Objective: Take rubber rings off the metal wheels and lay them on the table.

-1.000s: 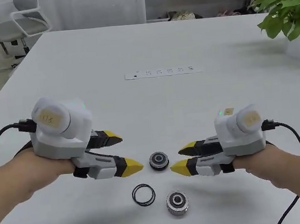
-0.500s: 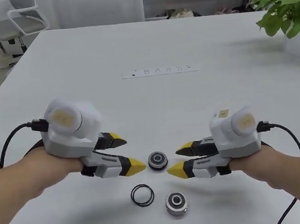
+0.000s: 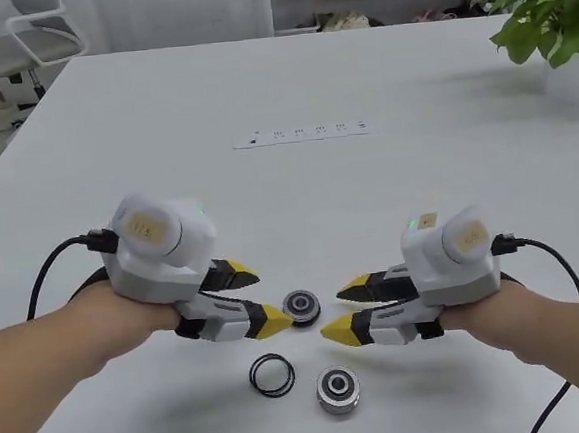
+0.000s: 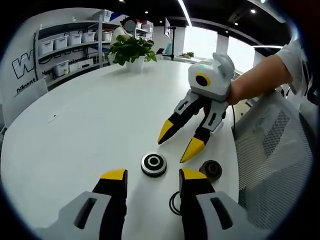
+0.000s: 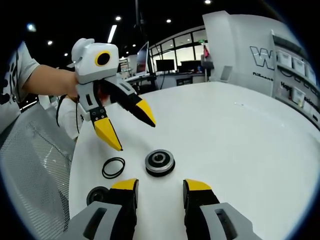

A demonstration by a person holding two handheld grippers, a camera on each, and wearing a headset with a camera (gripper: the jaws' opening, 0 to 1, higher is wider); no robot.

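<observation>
Wide bare table is seen beyond; one wheel is flanked by the left gripper and right gripper, both held parted and empty.

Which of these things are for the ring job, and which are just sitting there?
For the job: wheel between the grippers, nearer wheel, loose rubber rings, left gripper, right gripper, table.

Just lying about: power strip, potted plant, chair.
</observation>
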